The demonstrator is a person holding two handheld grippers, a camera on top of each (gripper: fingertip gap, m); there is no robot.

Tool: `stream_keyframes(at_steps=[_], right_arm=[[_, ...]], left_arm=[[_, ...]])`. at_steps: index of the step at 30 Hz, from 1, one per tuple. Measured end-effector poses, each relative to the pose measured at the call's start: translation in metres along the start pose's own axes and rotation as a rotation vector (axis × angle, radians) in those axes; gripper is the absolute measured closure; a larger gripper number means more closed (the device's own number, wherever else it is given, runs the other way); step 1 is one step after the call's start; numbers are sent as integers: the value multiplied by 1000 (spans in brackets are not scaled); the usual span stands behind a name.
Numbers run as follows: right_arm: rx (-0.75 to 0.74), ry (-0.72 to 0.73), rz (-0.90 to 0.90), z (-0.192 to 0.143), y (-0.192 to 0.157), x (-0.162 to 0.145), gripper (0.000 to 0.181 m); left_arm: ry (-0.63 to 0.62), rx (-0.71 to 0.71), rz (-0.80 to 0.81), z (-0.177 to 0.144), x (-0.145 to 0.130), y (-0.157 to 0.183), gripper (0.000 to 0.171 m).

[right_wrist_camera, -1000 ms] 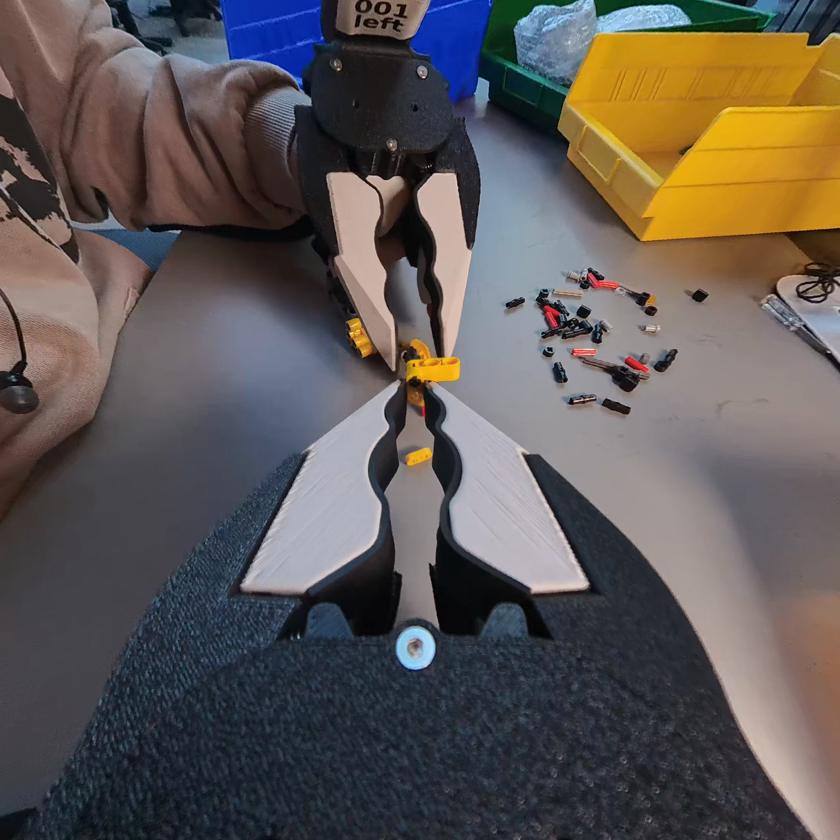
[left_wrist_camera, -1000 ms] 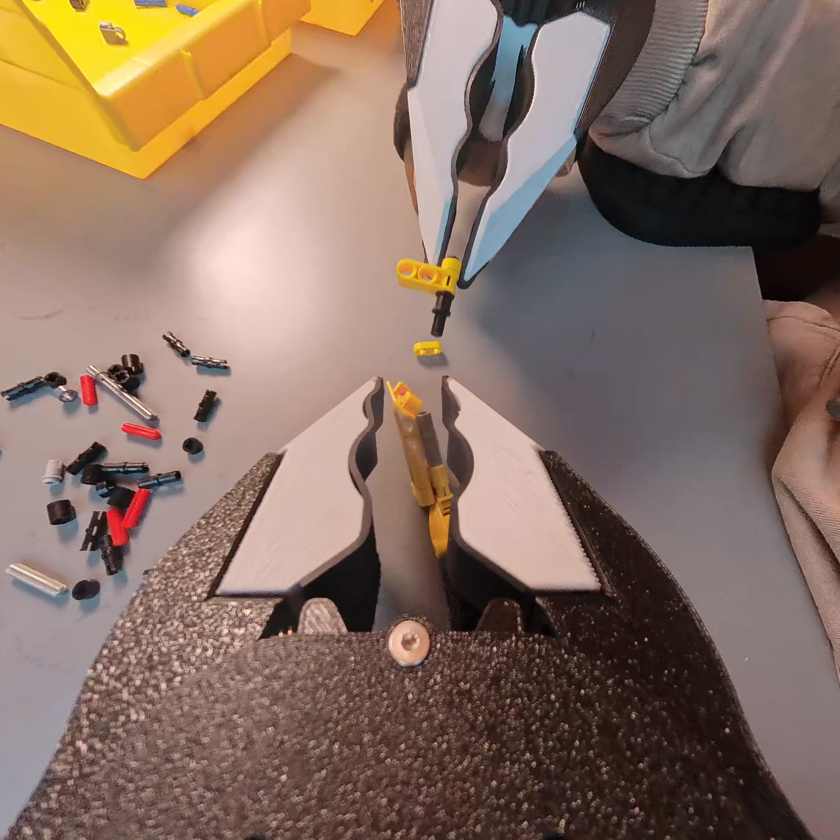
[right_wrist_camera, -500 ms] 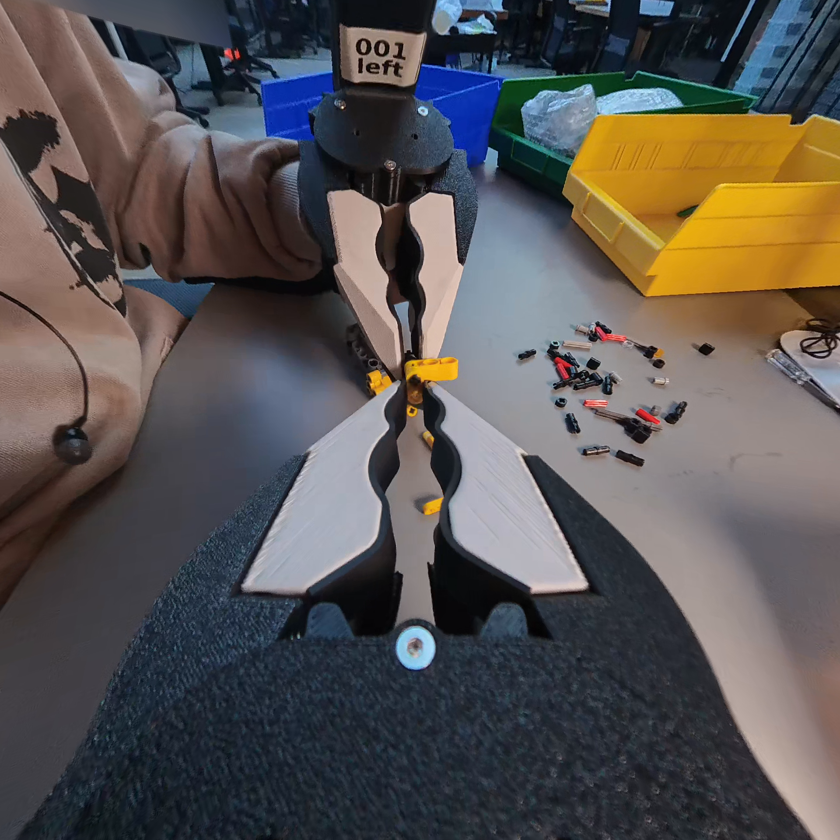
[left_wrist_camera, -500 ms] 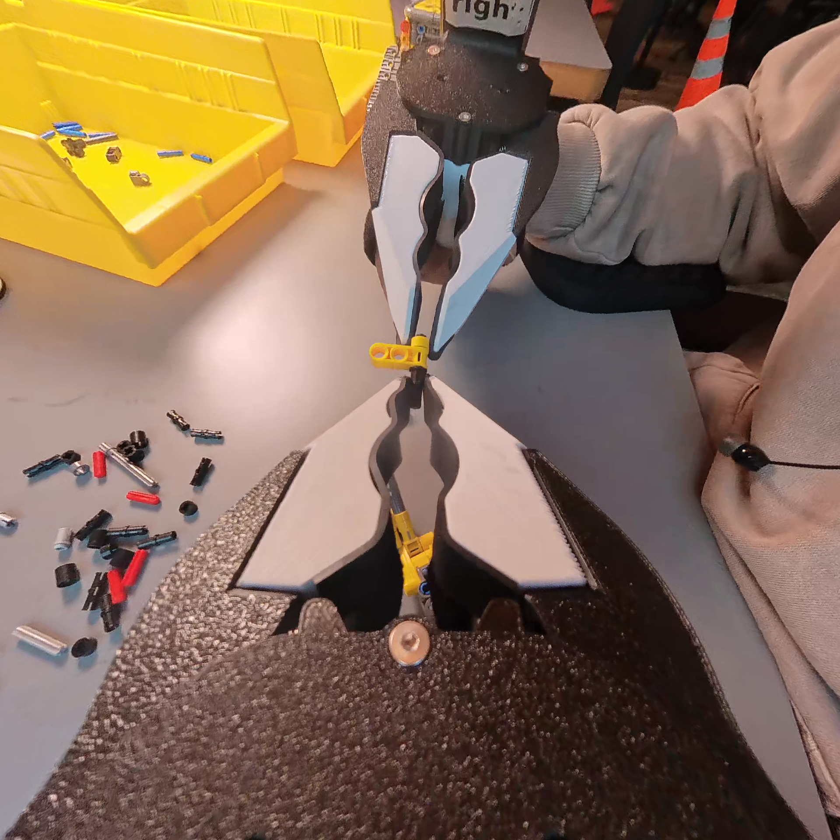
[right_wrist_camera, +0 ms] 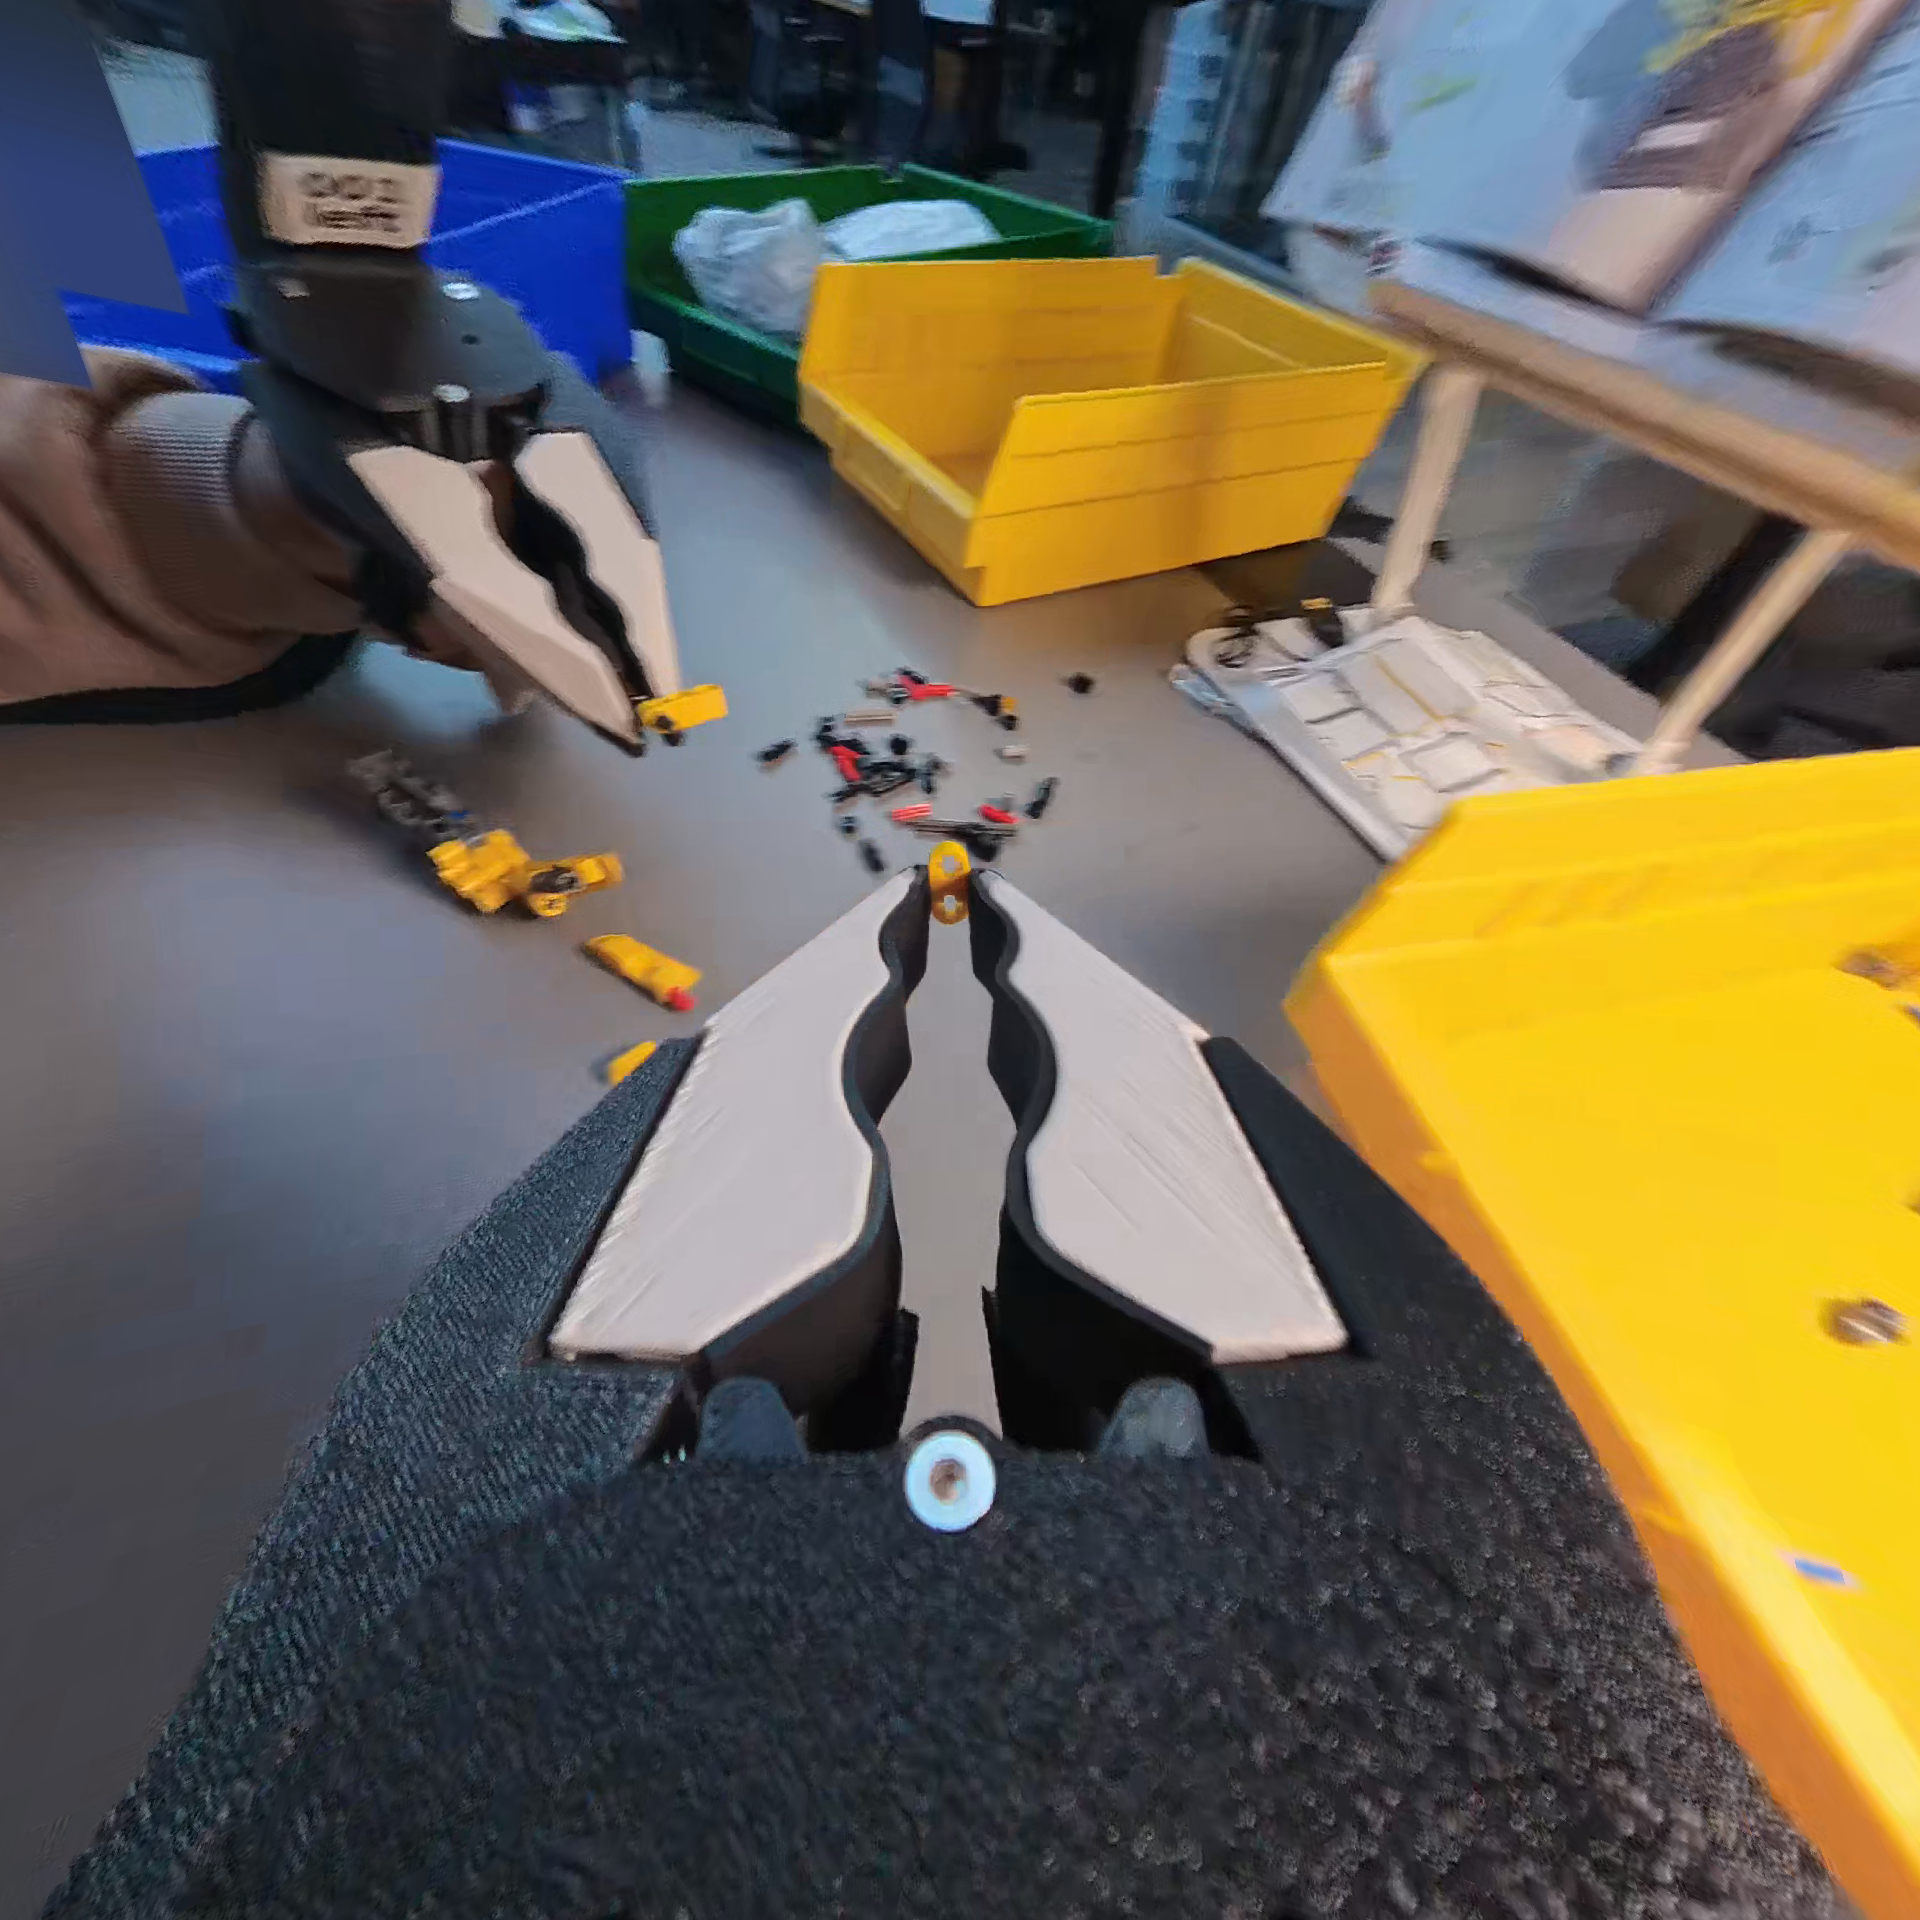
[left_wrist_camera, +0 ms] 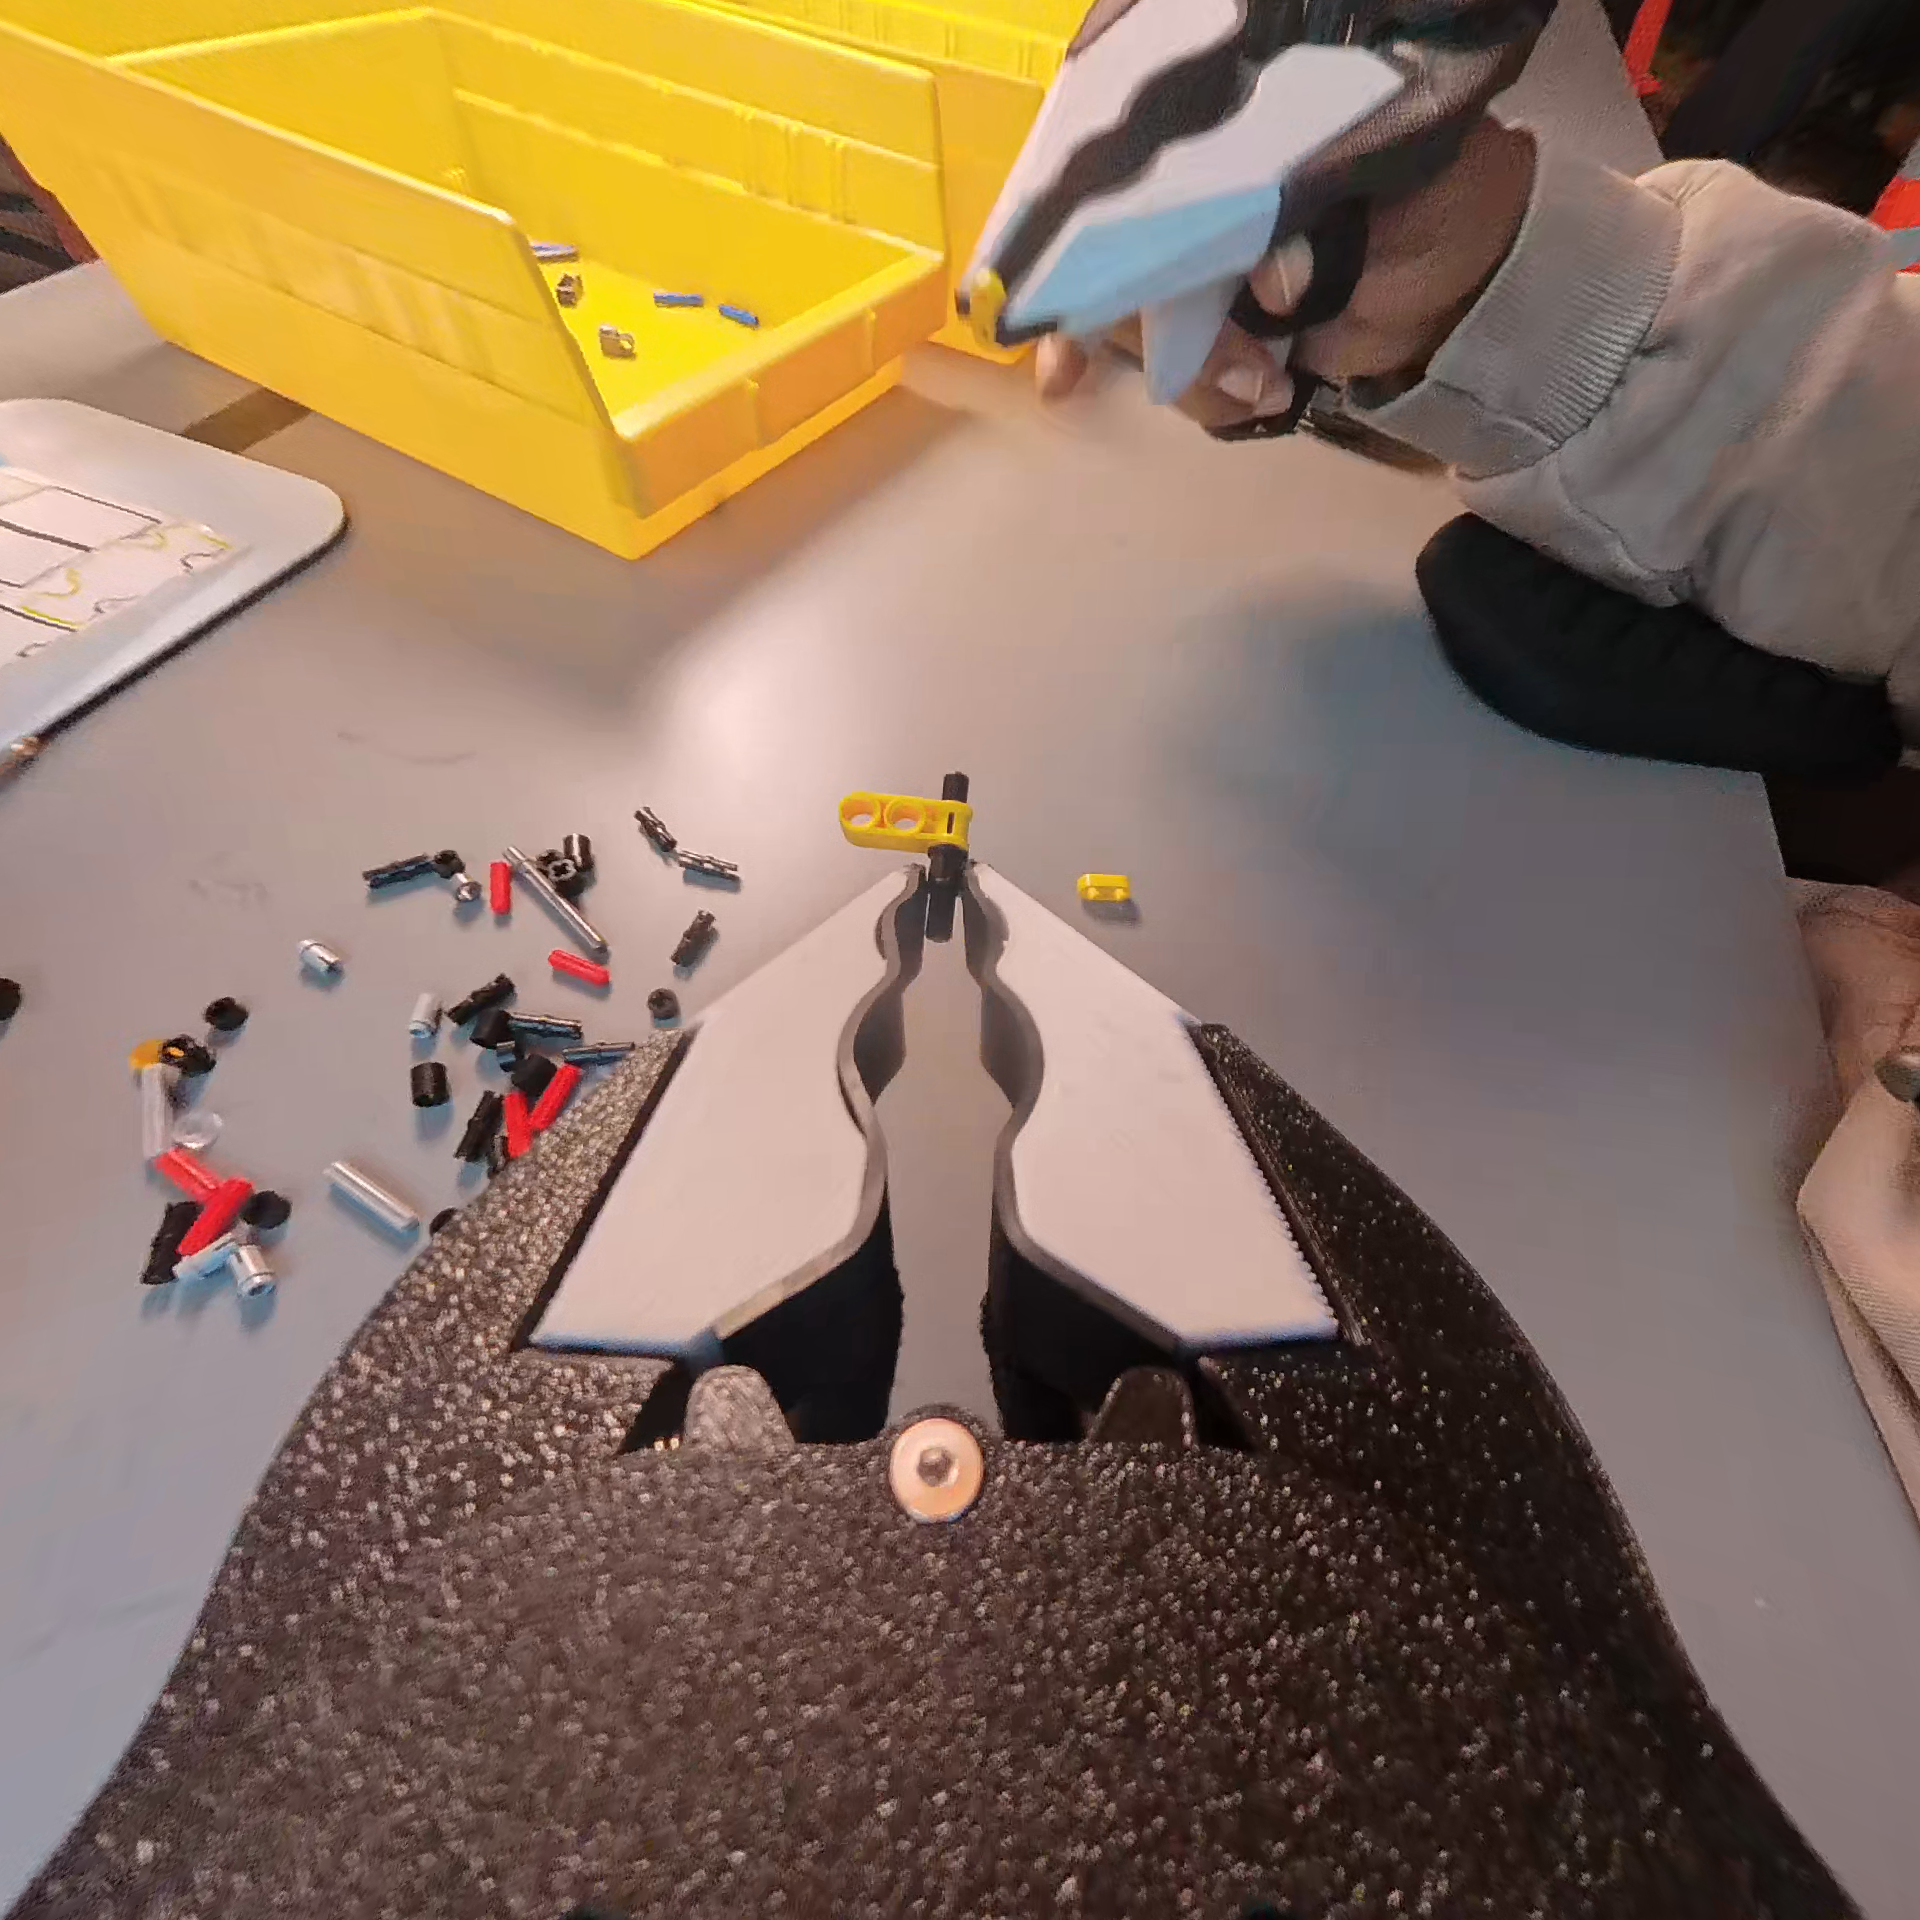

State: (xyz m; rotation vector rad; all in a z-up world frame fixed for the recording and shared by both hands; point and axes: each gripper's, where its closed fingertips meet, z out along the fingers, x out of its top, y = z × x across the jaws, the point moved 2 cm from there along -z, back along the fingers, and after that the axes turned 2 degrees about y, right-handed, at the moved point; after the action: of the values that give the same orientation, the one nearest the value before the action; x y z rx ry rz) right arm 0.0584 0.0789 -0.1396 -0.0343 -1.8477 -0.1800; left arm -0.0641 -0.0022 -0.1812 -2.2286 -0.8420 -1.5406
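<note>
My left gripper point(left_wrist_camera: 940, 878) is shut on a black pin point(left_wrist_camera: 943, 902) that stands upright and carries a yellow holed beam point(left_wrist_camera: 902, 818). It also shows in the right wrist view point(right_wrist_camera: 644, 722), held above the table with the beam point(right_wrist_camera: 683, 709) at its tips. My right gripper point(right_wrist_camera: 948, 878) is shut on a small yellow holed piece point(right_wrist_camera: 948, 883). In the left wrist view it is raised and blurred point(left_wrist_camera: 987, 312) near the yellow bin point(left_wrist_camera: 623, 312). The two grippers are apart.
Small black, red and grey parts point(left_wrist_camera: 499, 1018) lie scattered on the grey table point(left_wrist_camera: 1247, 727). A small yellow piece point(left_wrist_camera: 1101, 886), a yellow assembly point(right_wrist_camera: 520, 878) and a yellow bar point(right_wrist_camera: 639, 968) lie loose. Another yellow bin point(right_wrist_camera: 1610, 1039) is close on the right; instruction sheets point(right_wrist_camera: 1403, 727) lie behind. The right gripper is farther from the yellow bar point(right_wrist_camera: 639, 968), some 15 centimeters, than the left, some 7 centimeters.
The grippers were tip to tip on the beam and pin. The right gripper has pulled away up toward the bin with a small yellow piece; the left keeps the pin and beam.
</note>
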Motion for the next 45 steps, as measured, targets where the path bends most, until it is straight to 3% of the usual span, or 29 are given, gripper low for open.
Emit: stream_keyframes(at_steps=[4, 7, 10, 13, 15, 17, 21, 24, 27, 30, 34, 37, 41, 43, 45], right_arm=[[-522, -66, 16, -77, 100, 33, 176], [-774, -375, 64, -143, 169, 14, 176], [-814, -718, 164, -179, 224, -37, 176], [-775, -905, 284, -192, 260, -93, 175], [-750, -926, 372, -192, 271, -118, 173], [-752, -898, 401, -191, 279, -124, 160], [-826, -770, 275, -192, 284, -85, 150], [-762, -602, 142, -171, 249, -30, 151], [-473, -462, 54, -117, 156, 11, 152], [-100, -435, 123, -52, 35, 0, 149], [98, -540, 156, 7, -70, -60, 143], [74, -555, 172, 33, -89, -79, 144], [86, -555, 172, 49, -94, -77, 149], [75, -591, 78, 51, -93, -80, 179], [81, -603, 43, 49, -89, -78, 180]], left_arm=[[45, 55, 20, -5, 8, -5, 165], [59, 62, 19, -5, 10, -4, 165], [57, 60, 27, -3, 10, 0, 165], [54, 58, 45, -2, 10, 3, 165], [63, 50, 43, -2, 11, 5, 165], [70, 43, 24, -2, 11, 4, 165], [65, 40, 4, -1, 8, 1, 165], [58, 34, 1, 0, 7, 2, 165], [49, 36, -1, 2, 5, 1, 165], [42, 37, -4, 3, 3, 0, 165], [44, 38, 0, 2, 4, 1, 165], [42, 40, 3, 2, 4, 1, 165], [43, 37, 17, 0, 6, 4, 165], [45, 39, 28, -1, 8, 5, 165], [50, 41, 35, -3, 10, 6, 165]])
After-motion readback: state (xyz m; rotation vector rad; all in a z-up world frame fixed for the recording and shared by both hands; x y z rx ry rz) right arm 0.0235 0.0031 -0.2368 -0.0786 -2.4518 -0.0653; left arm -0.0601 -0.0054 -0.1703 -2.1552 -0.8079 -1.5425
